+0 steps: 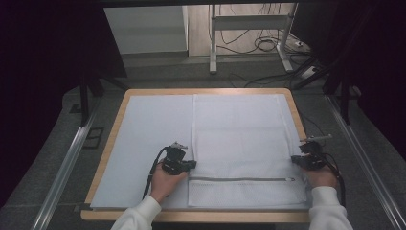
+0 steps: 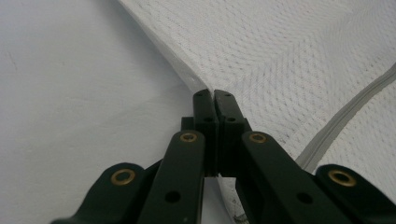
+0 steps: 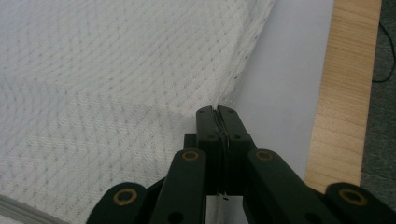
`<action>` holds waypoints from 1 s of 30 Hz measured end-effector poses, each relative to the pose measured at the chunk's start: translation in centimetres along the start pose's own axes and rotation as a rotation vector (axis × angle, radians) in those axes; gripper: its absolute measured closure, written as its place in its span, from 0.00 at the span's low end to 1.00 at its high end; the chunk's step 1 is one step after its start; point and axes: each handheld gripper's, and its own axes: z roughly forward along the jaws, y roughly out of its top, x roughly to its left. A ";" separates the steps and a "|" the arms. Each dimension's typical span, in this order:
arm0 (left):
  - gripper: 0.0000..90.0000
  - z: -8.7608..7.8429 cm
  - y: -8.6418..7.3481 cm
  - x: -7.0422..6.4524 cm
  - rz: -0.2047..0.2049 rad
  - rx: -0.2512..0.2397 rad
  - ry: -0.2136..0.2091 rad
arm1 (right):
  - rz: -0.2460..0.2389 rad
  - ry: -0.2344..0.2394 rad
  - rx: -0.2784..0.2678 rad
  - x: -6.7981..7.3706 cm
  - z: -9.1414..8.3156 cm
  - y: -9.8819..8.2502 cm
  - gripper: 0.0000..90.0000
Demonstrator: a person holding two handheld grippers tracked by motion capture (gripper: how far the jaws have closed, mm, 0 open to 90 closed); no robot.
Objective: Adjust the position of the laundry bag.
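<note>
A white mesh bag (image 1: pixel 239 143) with a grey zip (image 1: pixel 239 179) is being kept flat on the right half of a white sheet (image 1: pixel 148 139). Its left edge is being pinched by the left gripper (image 1: pixel 190 164), its right edge by the right gripper (image 1: pixel 296 159). The sheet is being carried by a wooden table (image 1: pixel 201 216) over grey floor (image 1: pixel 43 158).

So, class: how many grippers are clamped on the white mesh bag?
2: the left gripper pinches its left edge, the right gripper its right edge, both above the zip.
</note>
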 end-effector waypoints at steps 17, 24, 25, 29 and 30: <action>1.00 -0.3 0.1 0.5 -0.007 -0.007 0.003 | -0.018 0.015 -0.018 0.6 0.1 0.1 0.97; 1.00 -0.6 0.1 0.8 -0.009 -0.013 0.007 | -0.029 0.021 -0.025 0.9 0.1 0.1 0.97; 1.00 -0.6 0.1 0.8 -0.009 -0.013 0.008 | -0.029 0.024 -0.026 0.9 0.1 0.1 0.97; 1.00 -0.7 0.1 0.9 -0.011 -0.016 0.013 | -0.030 0.039 -0.032 1.0 0.1 0.2 0.97; 1.00 -0.8 0.1 1.0 -0.011 -0.017 0.012 | -0.032 0.042 -0.036 1.0 0.1 0.2 0.97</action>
